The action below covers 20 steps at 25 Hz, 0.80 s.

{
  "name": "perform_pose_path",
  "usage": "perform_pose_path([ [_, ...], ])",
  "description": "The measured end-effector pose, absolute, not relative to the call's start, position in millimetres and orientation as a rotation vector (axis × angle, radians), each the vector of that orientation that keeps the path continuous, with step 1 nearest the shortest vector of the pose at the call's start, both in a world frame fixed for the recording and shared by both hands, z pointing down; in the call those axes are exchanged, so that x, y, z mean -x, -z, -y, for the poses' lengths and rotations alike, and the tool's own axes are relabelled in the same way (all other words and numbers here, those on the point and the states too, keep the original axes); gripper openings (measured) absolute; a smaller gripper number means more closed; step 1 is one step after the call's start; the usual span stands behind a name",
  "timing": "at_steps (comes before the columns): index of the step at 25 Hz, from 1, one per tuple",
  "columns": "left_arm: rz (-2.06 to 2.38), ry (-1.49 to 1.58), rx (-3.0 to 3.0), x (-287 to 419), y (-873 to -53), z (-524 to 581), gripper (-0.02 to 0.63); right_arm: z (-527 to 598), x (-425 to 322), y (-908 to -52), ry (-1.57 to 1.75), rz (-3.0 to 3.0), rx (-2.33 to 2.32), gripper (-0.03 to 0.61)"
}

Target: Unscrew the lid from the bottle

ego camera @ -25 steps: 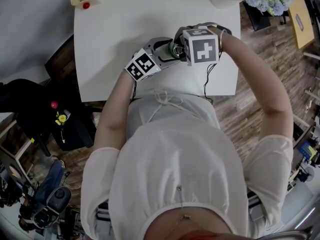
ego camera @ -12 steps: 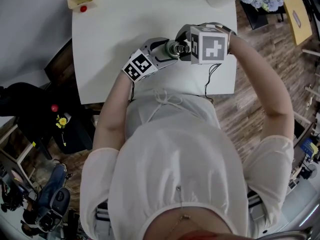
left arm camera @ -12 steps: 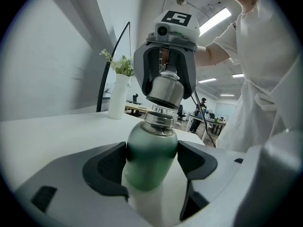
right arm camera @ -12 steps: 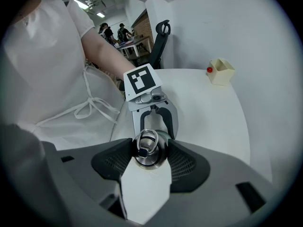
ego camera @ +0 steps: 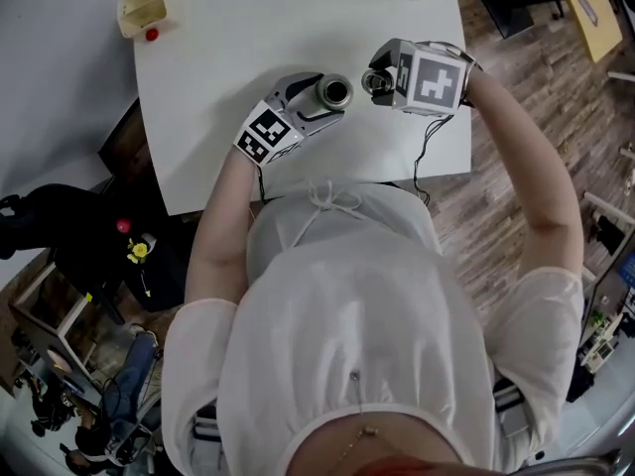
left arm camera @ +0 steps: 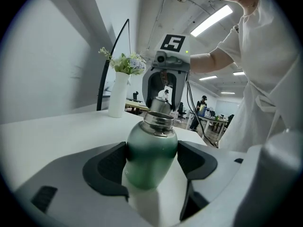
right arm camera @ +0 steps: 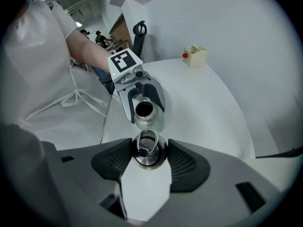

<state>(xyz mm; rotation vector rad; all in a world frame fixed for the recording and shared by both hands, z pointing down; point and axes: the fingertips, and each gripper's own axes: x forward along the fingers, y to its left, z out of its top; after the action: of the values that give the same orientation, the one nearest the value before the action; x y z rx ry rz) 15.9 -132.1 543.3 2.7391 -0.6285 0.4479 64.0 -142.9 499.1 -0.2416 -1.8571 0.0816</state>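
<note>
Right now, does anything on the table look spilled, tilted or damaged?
Nothing stands out. The left gripper holds the bottle upright with its mouth open, the right gripper holds the lid apart from it, and the table shows no spill.

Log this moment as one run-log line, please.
left hand-held gripper: holds bottle, mouth open | right hand-held gripper: holds lid, clear of bottle
</note>
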Motion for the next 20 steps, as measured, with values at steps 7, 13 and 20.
perform_pose_path([
  [7,0.649,-0.465,-2.729,-17.3,-542.9,133.3,0.35,141.6,-84.4,-556.4,-0.203,1.884,0.161,0.246],
  [13,0.66,-0.469,-2.719,-17.6,-542.8,134.7,0.35,148.3,-83.8,-592.4,-0.34,1.898,0.005,0.247],
  [20,0.671,-0.473,-2.713,-17.9,-543.1,133.6,0.35,152.2,-86.4,-610.7,-0.462,1.898,-0.075,0.247],
])
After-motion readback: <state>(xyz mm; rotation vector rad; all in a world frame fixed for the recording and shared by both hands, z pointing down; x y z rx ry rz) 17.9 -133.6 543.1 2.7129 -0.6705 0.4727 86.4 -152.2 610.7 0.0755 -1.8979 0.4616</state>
